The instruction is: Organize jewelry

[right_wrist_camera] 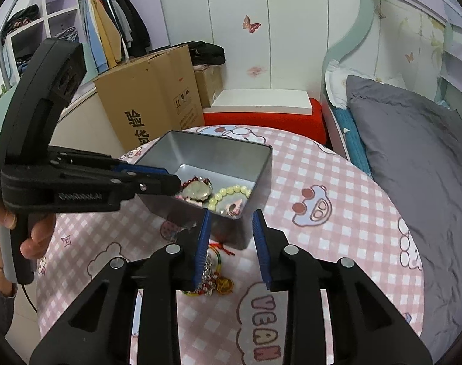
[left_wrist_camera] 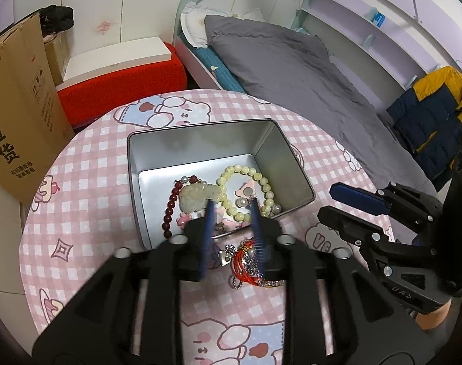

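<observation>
Open rectangular silver tin (left_wrist_camera: 291, 164) holding pale green bead bracelet (left_wrist_camera: 255, 179), dark red bead bracelet (left_wrist_camera: 170, 210); red-corded charm jewelry (left_wrist_camera: 246, 261) heaped just outside.

You are in a home bedroom: a bed (left_wrist_camera: 291, 70) with grey bedding beside you, butterfly stickers (right_wrist_camera: 251, 24) on the wall, an open wardrobe (right_wrist_camera: 109, 21) of hanging clothes, and cardboard boxes (right_wrist_camera: 152, 97) behind your pink-checked table (right_wrist_camera: 337, 213).

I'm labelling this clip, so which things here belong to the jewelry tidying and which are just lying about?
Belongs to the job:
- metal tin
- yellow bead bracelet, in the tin
- dark red bead bracelet, in the tin
- red cord and chain pile, on the table by the tin
- left tongs, right tongs, both open

Just lying about:
- cardboard box
- grey pillow
- yellow and blue jacket
</observation>
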A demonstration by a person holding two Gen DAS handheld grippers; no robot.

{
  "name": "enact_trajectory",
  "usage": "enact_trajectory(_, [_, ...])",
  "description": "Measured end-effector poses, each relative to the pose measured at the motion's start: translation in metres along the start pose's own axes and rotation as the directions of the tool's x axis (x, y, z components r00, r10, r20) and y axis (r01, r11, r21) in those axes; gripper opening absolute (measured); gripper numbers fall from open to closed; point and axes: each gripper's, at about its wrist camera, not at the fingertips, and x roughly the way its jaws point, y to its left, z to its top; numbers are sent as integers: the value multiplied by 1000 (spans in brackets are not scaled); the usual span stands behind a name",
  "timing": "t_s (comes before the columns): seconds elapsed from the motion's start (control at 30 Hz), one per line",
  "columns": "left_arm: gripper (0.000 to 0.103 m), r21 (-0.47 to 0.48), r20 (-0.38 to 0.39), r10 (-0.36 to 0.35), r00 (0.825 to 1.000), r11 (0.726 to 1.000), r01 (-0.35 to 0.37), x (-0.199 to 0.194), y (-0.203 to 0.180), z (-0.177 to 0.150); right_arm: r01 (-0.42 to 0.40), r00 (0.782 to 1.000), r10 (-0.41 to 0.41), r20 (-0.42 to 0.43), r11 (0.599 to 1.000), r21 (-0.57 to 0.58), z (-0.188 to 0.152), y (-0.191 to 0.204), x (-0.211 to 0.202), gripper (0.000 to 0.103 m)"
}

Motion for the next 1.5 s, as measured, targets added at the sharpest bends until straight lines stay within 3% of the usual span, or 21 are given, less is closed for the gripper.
enact_trajectory(0.03, [50, 3, 16, 11, 1000, 1000, -11, -5, -1, -1, 0, 1000, 0, -2, 1000, 3, -1, 0, -1, 27])
enact_trajectory(0.07, [51, 5, 33, 16, 999, 1000, -16, -9, -2, -2, 1, 1000, -1, -4, 1000, 4, -3, -1, -2, 27])
enact_trajectory(0.43, [51, 71, 132, 50, 990, 996, -60, -46, -20, -42, 9, 995, -11, -100, 1000, -18, -50, 1, 10, 27])
enact_trajectory(0.73, [51, 83, 72, 26, 997, 996, -32, -14, -39, -68, -10, 993, 9, -116, 1000, -1, -71, 3, 11, 29])
enact_trajectory(1.0, [51, -40, 78, 24, 997, 999, -20, -10, -9, -74, -5, 996, 4, -87, 1000, -18, -67, 1, 10, 30])
enact_trajectory(1.17, [51, -70, 87, 30, 996, 997, -24, -14, 4, -78, -32, 998, 33, -59, 999, 14, -50, -2, 17, 30])
enact_trajectory(1.37, [51, -64, 76, 37, 996, 997, -32, -11, 5, -80, -34, 992, 32, -122, 999, -17, -36, 7, 39, 30])
enact_trajectory(1.5, [51, -58, 75, 29, 997, 998, -25, -11, 6, -80, -53, 986, 50, -160, 998, -18, -32, 9, 47, 15])
